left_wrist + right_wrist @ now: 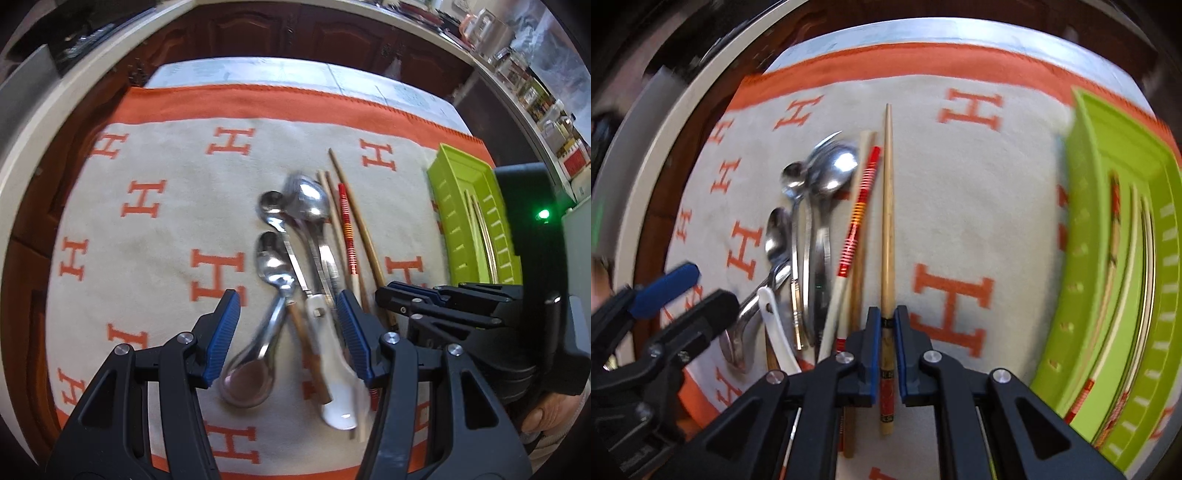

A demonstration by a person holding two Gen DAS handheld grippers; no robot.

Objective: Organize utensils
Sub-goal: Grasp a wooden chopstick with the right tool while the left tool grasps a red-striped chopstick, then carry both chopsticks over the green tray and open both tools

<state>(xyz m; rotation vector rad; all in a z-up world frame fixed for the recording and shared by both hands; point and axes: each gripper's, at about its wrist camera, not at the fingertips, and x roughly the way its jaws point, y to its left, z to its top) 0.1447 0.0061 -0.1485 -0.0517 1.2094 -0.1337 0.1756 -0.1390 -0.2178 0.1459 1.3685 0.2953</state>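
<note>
R gripper (887, 325) pinches wooden chopstick (887, 206) near butt end; long axis runs fwd along fingers. Green tray (1108, 206) lies to its right. L gripper (288, 325) spread over spoon pile (295, 236).

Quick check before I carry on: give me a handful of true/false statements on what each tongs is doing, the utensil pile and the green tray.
1. The right tongs are shut on the plain wooden chopstick. True.
2. The left tongs are clamped on a spoon. False: they stand open over the pile, holding nothing.
3. The green tray is empty. False: a few chopsticks already lie inside it.
4. The red-striped chopstick lies on the cloth beside the held one. True.
5. The spoons sit to the right of the chopsticks. False: they lie to their left.
6. The white spoon lies in the pile near the left tongs. True.
</note>
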